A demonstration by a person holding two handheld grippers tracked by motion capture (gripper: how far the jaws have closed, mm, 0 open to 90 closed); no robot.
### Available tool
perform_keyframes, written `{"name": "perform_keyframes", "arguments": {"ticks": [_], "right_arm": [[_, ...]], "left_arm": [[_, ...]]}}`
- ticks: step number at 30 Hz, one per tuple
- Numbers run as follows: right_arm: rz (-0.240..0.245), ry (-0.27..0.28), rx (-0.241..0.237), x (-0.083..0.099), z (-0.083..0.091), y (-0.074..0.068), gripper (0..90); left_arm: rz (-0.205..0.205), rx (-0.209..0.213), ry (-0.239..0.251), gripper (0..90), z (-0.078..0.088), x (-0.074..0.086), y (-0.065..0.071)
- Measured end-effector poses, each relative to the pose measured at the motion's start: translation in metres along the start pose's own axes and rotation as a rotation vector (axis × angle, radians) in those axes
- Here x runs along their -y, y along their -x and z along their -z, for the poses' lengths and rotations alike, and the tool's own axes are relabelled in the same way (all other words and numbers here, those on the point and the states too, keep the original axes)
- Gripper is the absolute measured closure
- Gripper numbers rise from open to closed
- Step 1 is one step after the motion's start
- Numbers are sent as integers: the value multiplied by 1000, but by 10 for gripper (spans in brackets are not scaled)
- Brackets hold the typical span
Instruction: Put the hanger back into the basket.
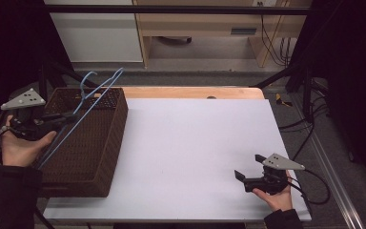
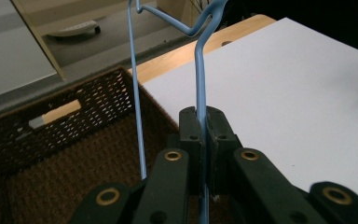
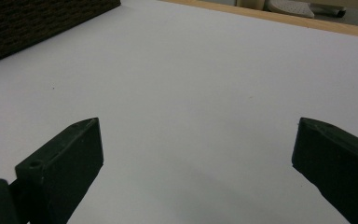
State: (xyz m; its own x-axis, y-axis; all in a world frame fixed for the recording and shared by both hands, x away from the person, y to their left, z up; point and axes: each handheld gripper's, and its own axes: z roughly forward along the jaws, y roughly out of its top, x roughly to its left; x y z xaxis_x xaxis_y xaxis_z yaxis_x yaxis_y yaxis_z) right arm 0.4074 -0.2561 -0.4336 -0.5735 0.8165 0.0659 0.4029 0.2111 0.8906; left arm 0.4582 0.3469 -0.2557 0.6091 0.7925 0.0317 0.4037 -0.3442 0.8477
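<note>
1. Left tongs (image 1: 69, 116) are clamped on one wire of a blue wire hanger (image 1: 91, 98), held above the brown wicker basket (image 1: 112, 143).
2. The hanger slants up from the hand, its hook toward the basket's far end.
3. The basket stands on the left of the white bench (image 1: 195, 143).
4. Right tongs (image 1: 248, 164) are wide apart, holding nothing, low over the bench's near right corner, well apart from the basket.
</note>
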Motion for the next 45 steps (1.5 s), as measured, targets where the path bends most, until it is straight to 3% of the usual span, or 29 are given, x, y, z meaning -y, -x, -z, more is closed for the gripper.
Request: {"name": "perform_keyframes", "arguments": {"ticks": [5, 9, 14, 17, 22, 30, 36, 40, 44, 45], "right_arm": [[3, -4, 0, 0, -1, 0, 23], [3, -6, 1, 1, -2, 0, 23], [-1, -8, 0, 1, -2, -1, 23], [-1, -10, 1, 1, -2, -1, 23], [-2, -11, 1, 1, -2, -1, 24], [4, -13, 2, 1, -3, -1, 25], [2, -12, 1, 1, -3, -1, 26], [5, -15, 1, 1, -4, -2, 27], [7, -17, -4, 2, -4, -2, 28], [7, -17, -4, 2, -4, -2, 29]], "left_arm": [[16, -2, -13, 871, 1, 14, -17], [5, -7, -21, 872, 1, 21, -25], [50, -20, -41, 871, -3, 35, -40], [53, -18, -60, 871, -6, 43, -44], [45, 8, -80, 871, -10, 53, -46], [28, 43, -160, 871, -25, 71, -45], [-2, 25, -180, 871, -34, 70, -39], [-4, 8, -152, 871, -38, 66, -43], [-8, -3, -158, 871, -45, 65, -46], [-14, 0, -179, 871, -50, 66, -49]]}}
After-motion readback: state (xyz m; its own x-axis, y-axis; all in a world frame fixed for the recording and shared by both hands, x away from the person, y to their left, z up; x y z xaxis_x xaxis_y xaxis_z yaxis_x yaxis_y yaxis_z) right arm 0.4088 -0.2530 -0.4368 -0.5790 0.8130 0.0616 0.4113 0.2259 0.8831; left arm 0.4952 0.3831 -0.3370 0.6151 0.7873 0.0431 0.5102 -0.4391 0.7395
